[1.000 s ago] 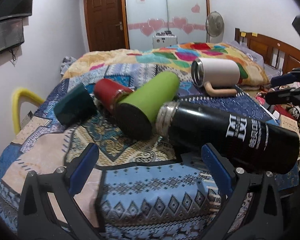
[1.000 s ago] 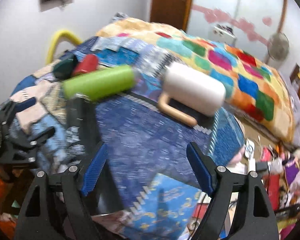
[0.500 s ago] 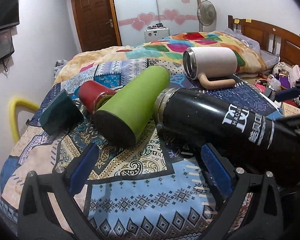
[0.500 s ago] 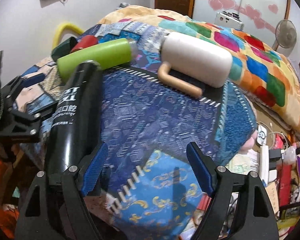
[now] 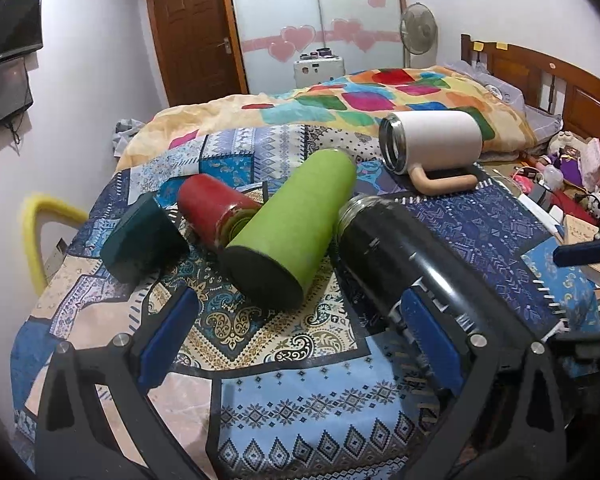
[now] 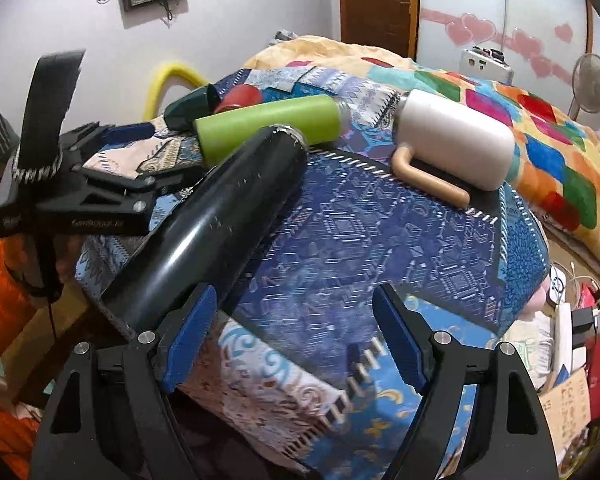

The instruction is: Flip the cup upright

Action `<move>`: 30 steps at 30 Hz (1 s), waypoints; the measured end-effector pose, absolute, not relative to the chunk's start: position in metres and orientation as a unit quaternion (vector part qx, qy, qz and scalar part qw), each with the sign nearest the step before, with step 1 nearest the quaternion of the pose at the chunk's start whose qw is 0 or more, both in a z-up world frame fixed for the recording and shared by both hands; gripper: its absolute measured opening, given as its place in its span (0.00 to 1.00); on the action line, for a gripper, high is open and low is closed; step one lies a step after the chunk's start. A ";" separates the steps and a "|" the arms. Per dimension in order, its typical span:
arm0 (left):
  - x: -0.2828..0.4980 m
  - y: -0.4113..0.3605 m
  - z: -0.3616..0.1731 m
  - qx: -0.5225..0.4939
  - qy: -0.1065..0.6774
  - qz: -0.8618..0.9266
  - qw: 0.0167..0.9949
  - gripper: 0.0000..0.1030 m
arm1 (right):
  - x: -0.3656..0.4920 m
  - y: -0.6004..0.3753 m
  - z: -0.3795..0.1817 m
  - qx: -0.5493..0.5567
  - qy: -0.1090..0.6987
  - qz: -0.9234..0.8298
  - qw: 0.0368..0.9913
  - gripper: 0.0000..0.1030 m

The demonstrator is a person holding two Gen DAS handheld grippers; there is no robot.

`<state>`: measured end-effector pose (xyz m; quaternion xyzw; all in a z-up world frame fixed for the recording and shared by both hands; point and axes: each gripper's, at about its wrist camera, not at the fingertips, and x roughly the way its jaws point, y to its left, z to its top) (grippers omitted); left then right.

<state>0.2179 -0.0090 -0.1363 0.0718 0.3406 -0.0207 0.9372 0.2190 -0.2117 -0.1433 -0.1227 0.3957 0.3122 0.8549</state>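
Several cups lie on their sides on a patterned cloth. A long black flask point(image 5: 400, 256) point(image 6: 220, 216) lies nearest, its steel mouth pointing away. A green tumbler point(image 5: 292, 224) point(image 6: 268, 124), a red cup point(image 5: 214, 208), a dark green cup point(image 5: 140, 236) and a white mug with a tan handle point(image 5: 432, 144) point(image 6: 456, 140) lie beyond. My left gripper point(image 5: 300, 340) is open, its right finger beside the black flask. My right gripper point(image 6: 296, 340) is open, its left finger next to the flask's base.
A bed with a colourful quilt point(image 5: 380, 100) lies behind the cups. A yellow chair back point(image 5: 36, 224) stands at the left. Clutter point(image 5: 568, 168) fills the floor at the right by the wooden headboard point(image 5: 540, 76).
Both grippers have moved closer to the black flask. The left view has shifted forward and right, and the right gripper has closed in on the flask's base. No cup has moved.
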 end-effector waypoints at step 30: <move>0.303 -0.079 -0.157 0.071 0.526 -0.107 0.841 0.75 | 0.234 -0.256 -0.122 -0.048 0.301 0.248 0.920 0.77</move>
